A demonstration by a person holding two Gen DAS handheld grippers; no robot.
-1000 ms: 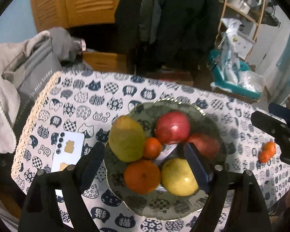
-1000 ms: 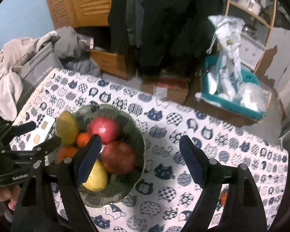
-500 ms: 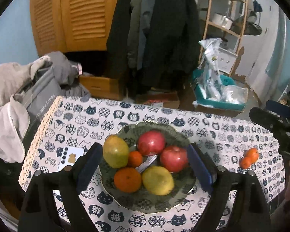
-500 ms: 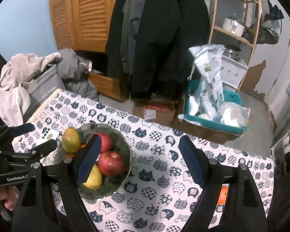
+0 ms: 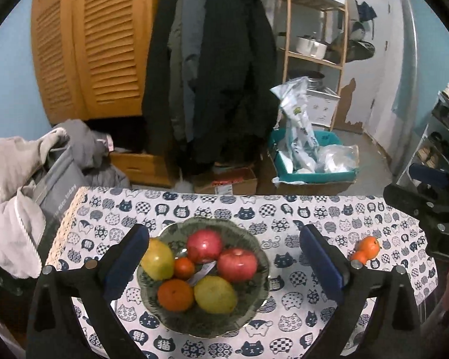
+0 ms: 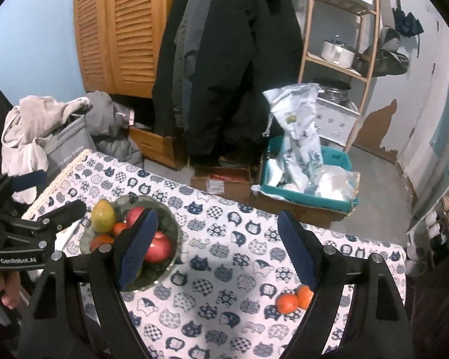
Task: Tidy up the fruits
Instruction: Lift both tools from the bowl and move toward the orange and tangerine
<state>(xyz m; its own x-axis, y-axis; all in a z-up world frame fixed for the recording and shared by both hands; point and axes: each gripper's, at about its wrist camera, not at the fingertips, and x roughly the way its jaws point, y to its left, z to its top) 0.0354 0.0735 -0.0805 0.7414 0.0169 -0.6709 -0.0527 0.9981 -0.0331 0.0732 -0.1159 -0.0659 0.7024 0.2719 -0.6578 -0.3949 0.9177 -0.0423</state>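
Note:
A dark patterned bowl [image 5: 206, 329] stands on the cat-print tablecloth [image 5: 284, 215]. It holds two red apples [image 5: 205, 245], a green-yellow fruit [image 5: 157, 258], a yellow fruit [image 5: 215, 293], an orange [image 5: 175, 294] and a small tangerine [image 5: 184, 267]. Two tangerines [image 5: 366, 249] lie loose on the cloth to the right. My left gripper [image 5: 223, 233] hangs above the bowl with its jaws opening and nothing gripped. My right gripper [image 6: 218, 217] is open and empty over the cloth, between the bowl [image 6: 176, 233] and the loose tangerines [image 6: 294, 299].
A grey bag with clothes piled on it [image 5: 45, 185] leans at the table's left end. Beyond the far edge, cardboard boxes and a teal bin [image 5: 311, 173] sit on the floor under hanging dark coats [image 5: 212, 74]. A wooden shelf [image 5: 314, 45] stands at the back right.
Both grippers rose and drew back from the bowl, which now looks smaller and farther. The left jaws spread wider. The right jaws kept the same width.

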